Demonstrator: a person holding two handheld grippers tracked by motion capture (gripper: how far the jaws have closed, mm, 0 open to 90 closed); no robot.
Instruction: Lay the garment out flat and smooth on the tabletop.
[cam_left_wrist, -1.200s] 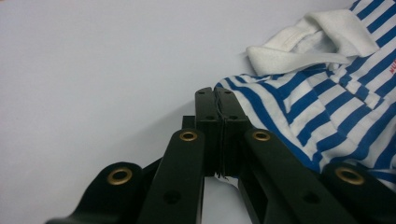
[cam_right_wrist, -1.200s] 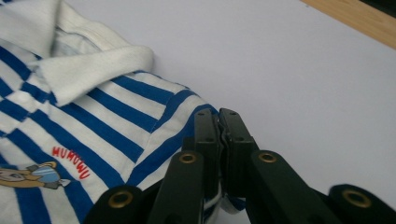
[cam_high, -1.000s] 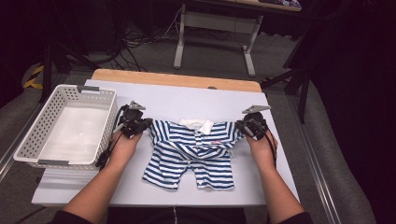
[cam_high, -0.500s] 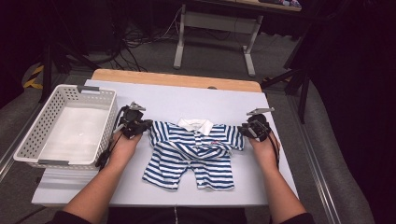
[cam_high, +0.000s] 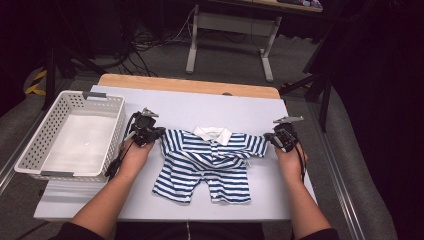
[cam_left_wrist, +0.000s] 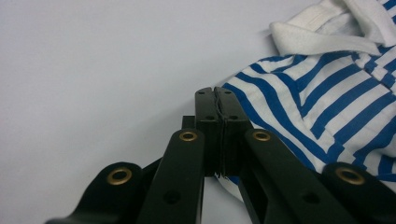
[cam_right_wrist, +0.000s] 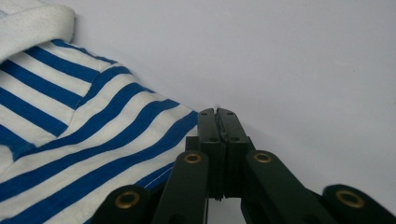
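Bright, evenly lit table against a dim room; soft focus close to the gripper cameras.

In the high view, light falls from above on the pale table (cam_high: 240, 107), which reads bright with no harsh glare, while the floor and far background sink into near-black. Shadows are soft and short: a faint one under the striped shirt (cam_high: 210, 162) hem near the front edge, another along the white basket (cam_high: 70, 137) at the left edge. That view is slightly grainy. In both gripper views the black jaws are dark with blurred bases, brass rivets catching small glints; the surface beyond is smooth, featureless grey-white, and the shirt's collar (cam_left_wrist: 322, 32) is a little soft.
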